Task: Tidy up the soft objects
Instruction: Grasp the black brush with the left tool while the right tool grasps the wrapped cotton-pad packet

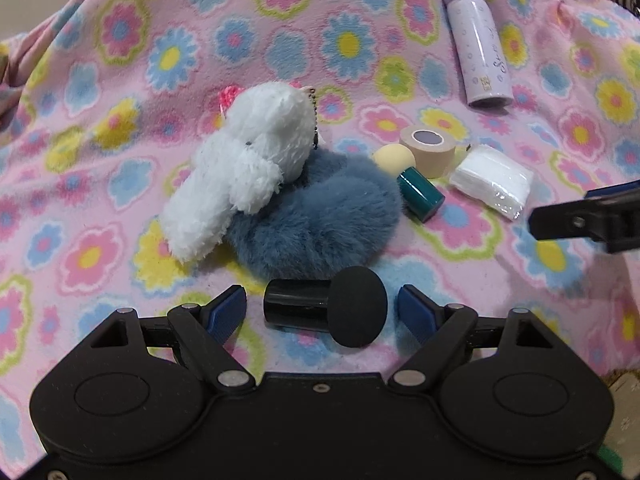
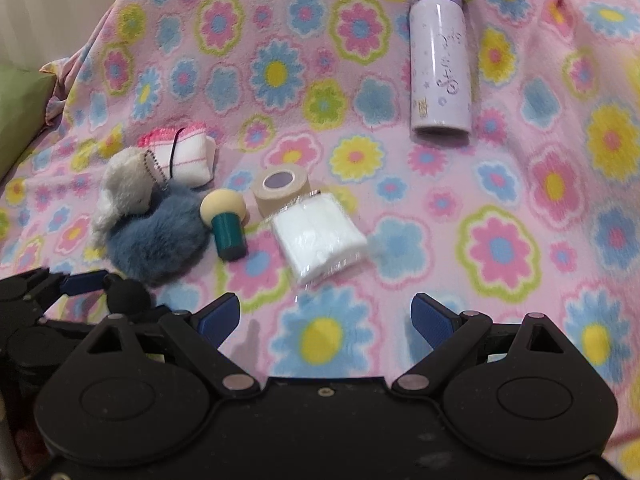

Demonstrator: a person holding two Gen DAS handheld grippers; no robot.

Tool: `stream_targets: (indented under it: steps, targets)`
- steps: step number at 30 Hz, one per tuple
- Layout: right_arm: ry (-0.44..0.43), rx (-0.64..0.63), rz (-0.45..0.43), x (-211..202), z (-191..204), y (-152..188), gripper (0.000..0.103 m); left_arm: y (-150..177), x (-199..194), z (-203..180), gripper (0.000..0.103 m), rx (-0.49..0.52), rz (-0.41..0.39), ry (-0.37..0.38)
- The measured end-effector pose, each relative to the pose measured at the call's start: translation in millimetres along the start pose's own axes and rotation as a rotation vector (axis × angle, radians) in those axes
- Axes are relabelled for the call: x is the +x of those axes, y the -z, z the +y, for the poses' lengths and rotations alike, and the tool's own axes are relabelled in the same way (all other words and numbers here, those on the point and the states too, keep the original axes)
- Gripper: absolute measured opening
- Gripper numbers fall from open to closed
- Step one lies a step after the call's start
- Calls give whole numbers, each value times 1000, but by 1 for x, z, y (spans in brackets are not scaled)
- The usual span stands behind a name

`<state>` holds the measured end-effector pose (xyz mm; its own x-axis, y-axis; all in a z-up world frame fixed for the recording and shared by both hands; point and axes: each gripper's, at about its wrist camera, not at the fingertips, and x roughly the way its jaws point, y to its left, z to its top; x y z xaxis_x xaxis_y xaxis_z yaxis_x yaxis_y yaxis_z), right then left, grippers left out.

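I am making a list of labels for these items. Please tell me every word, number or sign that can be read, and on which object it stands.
Purple bottle: cursive writing runs along its side, perhaps starting "St", too blurred to read in full.
Same bottle, small gold square mark near its base: too small to read.
Tape roll, wrapped white pack, plush toys, both sponge applicators: no text visible.

Backdrop is a pink fleece blanket printed with blue, yellow, pink and green flowers [image 2: 500, 240], draped and wrinkled over a soft surface, folds bunching at the left and far right edges. Plain pale ribbed wall [image 2: 60, 4] top left in right wrist view, with a green cushion [image 2: 20, 108] below it. Lighting soft, even, faint shadows.
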<state>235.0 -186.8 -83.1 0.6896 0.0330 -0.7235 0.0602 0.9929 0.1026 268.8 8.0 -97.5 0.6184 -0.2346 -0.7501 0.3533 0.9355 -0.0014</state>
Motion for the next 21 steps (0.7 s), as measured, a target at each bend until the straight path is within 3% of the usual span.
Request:
stream_targets:
  steps: [18,21]
  targets:
    - [29,-62,7,60,11,-22,92,-2,1,-2,75,-30,-3,35]
    - [40,-82,-4,61,14,-20,88,-3,1,0,71,-43,-3,34]
